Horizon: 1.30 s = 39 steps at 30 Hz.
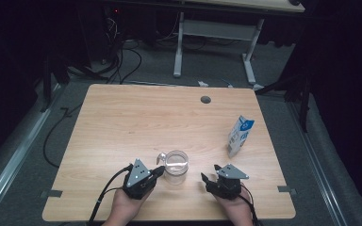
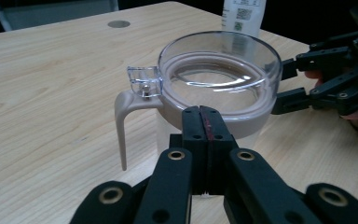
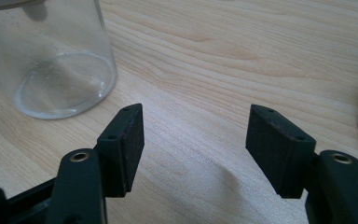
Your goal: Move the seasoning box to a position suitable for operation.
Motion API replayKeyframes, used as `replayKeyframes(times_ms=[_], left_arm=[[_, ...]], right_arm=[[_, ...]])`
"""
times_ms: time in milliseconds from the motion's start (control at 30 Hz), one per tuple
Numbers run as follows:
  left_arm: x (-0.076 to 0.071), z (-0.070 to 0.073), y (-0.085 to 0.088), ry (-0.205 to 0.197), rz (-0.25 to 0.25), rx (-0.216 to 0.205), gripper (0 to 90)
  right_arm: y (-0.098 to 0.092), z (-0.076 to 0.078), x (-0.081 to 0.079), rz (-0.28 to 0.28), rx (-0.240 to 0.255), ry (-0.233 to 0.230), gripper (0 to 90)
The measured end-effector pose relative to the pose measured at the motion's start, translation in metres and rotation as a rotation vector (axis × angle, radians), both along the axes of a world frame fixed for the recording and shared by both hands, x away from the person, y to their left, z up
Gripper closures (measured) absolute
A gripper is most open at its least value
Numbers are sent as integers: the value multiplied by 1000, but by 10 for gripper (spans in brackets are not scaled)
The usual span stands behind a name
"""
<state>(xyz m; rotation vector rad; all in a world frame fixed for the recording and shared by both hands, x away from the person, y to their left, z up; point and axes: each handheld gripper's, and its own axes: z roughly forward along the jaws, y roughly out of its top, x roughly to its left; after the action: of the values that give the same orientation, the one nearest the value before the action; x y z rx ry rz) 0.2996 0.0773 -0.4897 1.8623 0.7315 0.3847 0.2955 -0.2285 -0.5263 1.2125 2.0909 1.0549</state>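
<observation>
Sitting near the front edge of the bench [image 1: 122, 117], about midway along it: a clear jar [image 1: 176, 167], upright, with a beige collar [image 2: 242, 122] round the mouth, a see-through lid [image 2: 219, 65] resting in it and a thin beige lever [image 2: 123, 121] hanging down one side. Looking empty, so probably light; stiff and hard-walled, likely slippery on the smooth sides and liable to crack or tip if knocked. Seeming best taken across the plain wall below the collar, or steadied at the collar while working the lever.

Pointing at the collar from the person's side, touching it or nearly so, with jaws pressed together on nothing: the left tongs [image 1: 160, 168]. Waiting near the jar's other side, low over the wood, jaws spread wide and empty: the right tongs [image 3: 196, 135].

Standing well apart toward the right edge: a blue-and-white carton [image 1: 240, 135].

Spreading under it all, pale wood grain, a round cable hole [image 1: 205, 99] near the far edge. Beyond, lying in a dim room: grey carpet, loose cables, a white desk frame [image 1: 179, 47].
</observation>
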Motion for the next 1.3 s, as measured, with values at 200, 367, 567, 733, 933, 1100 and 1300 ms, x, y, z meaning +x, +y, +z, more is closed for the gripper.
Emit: replayKeyframes(times_ms=[200, 367, 567, 733, 933, 1100, 1300], left_arm=[[-1, 0, -1, -1, -2, 5, 835], [3, 3, 5, 6, 16, 17, 728], [8, 13, 16, 3, 66, 15, 554], [14, 17, 21, 12, 61, 19, 517], [25, 19, 25, 23, 99, -2, 464], [29, 22, 20, 2, 90, 7, 553], [35, 29, 15, 14, 60, -8, 659]], right_arm=[[0, 1, 0, -2, 5, 3, 377], [-1, 0, 0, -6, 6, 0, 384], [-4, 2, 1, -3, 24, 3, 401], [-5, 2, 1, 0, 28, -4, 406], [-4, 2, 1, 0, 24, -16, 421], [-4, 3, 0, -1, 28, -30, 480], [-2, 5, 0, -7, 29, -39, 519]])
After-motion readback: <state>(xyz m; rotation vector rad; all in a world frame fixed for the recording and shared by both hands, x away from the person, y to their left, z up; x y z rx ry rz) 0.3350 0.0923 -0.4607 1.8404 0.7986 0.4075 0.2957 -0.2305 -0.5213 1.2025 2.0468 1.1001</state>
